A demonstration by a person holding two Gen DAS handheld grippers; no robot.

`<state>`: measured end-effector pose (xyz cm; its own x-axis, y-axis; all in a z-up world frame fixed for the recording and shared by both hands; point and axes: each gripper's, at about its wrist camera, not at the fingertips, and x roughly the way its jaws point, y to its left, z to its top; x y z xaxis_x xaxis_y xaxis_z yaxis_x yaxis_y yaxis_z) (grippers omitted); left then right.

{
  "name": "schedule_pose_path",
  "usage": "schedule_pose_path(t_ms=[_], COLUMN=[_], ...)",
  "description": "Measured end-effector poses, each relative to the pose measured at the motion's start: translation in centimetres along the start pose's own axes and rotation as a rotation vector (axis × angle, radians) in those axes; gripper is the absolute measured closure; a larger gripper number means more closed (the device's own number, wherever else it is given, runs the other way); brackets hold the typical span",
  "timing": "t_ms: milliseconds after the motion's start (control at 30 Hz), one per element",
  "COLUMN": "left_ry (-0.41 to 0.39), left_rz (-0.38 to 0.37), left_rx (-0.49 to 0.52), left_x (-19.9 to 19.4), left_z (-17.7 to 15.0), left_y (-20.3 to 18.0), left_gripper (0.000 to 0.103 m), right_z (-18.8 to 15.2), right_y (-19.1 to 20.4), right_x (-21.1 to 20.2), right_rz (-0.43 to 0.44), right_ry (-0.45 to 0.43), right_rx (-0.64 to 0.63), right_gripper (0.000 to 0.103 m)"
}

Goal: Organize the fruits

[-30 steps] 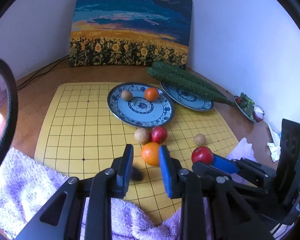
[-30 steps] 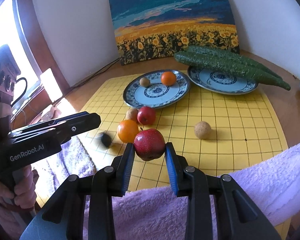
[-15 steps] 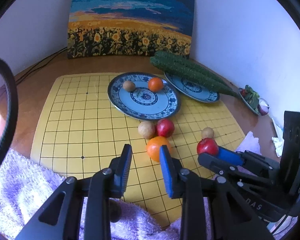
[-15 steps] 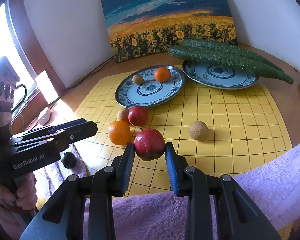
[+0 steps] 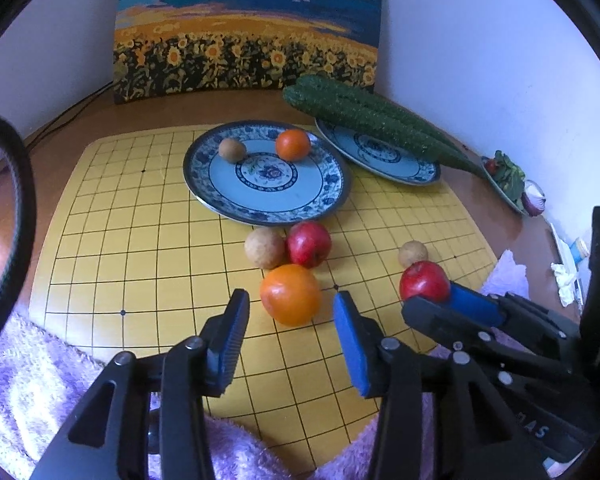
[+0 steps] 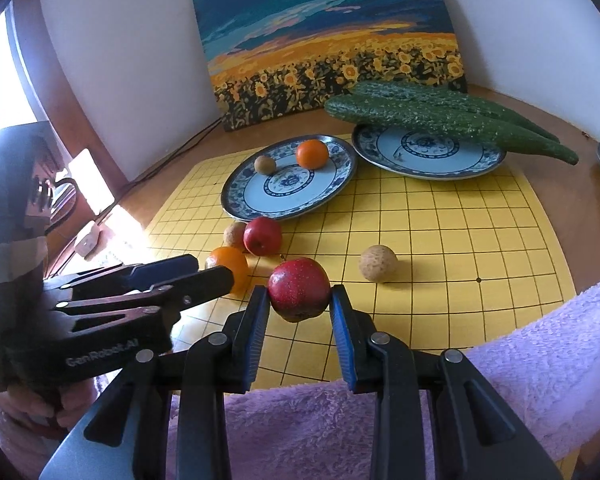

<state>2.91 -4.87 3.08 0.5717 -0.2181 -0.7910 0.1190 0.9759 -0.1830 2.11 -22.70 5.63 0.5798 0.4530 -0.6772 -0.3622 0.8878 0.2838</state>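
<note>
My left gripper [image 5: 290,302] hovers low over the yellow grid board [image 5: 140,240], its jaws opening. An orange [image 5: 290,294] sits just ahead between the tips, and the pads are not touching it. My right gripper [image 6: 299,298] is shut on a red apple [image 6: 299,289], held just above the board; the same red apple [image 5: 424,281] shows at the right in the left wrist view. Behind the orange lie a second red apple [image 5: 309,243] and a brown round fruit [image 5: 265,247]. Another brown fruit [image 5: 413,253] lies apart. The near plate [image 5: 228,196] carries a small orange [image 5: 293,144] and a brown fruit [image 5: 232,149].
A second plate [image 5: 400,168] bears long green cucumbers [image 5: 380,128]. A sunflower painting [image 5: 244,40] leans on the wall behind. A purple towel [image 6: 540,360] covers the board's near edge. A small dish of vegetables [image 5: 508,176] sits at the far right.
My left gripper moved forward and down to the orange and its jaws spread wider. A small dark round thing rolled off the board onto the towel. The right gripper kept still with its apple.
</note>
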Motion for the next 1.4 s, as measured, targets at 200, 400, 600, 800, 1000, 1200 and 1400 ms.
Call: schedule_pose_path(t_ms=[200, 400, 600, 800, 1000, 1200, 1400], left_ry=[0.01, 0.024, 0.025, 0.028, 0.01, -0.02, -0.049], left_rz=[0.026, 0.041, 0.029, 0.019, 0.004, 0.0, -0.007], left_rx=[-0.009, -0.016, -0.027, -0.029, -0.033, -0.024, -0.01], left_x=[0.8, 1.6, 1.8, 1.4, 0.3, -0.8, -1.5], left_z=[0.1, 0.0, 0.2, 0.1, 0.3, 0.9, 2.1], left_y=[-0.1, -0.2, -0.2, -0.1, 0.1, 0.2, 0.4], left_gripper=[0.057, 0.057, 0.067, 0.068, 0.068, 0.068, 0.068], right_z=[0.0, 0.1, 0.1, 0.1, 0.2, 0.5, 1.2], right_y=[-0.3, -0.5, -0.7, -0.7, -0.4, 0.4, 1.1], right_x=[-0.1, -0.1, 0.0, 0.0, 0.0, -0.1, -0.1], right_rz=[0.009, 0.015, 0.016, 0.013, 0.013, 0.014, 0.015], right_ry=[-0.008, -0.011, -0.008, -0.005, -0.005, -0.005, 0.002], right_rx=[0.003, 0.004, 0.011, 0.011, 0.002, -0.024, -0.042], right_gripper=[0.071, 0.071, 0.071, 0.071, 0.071, 0.071, 0.071])
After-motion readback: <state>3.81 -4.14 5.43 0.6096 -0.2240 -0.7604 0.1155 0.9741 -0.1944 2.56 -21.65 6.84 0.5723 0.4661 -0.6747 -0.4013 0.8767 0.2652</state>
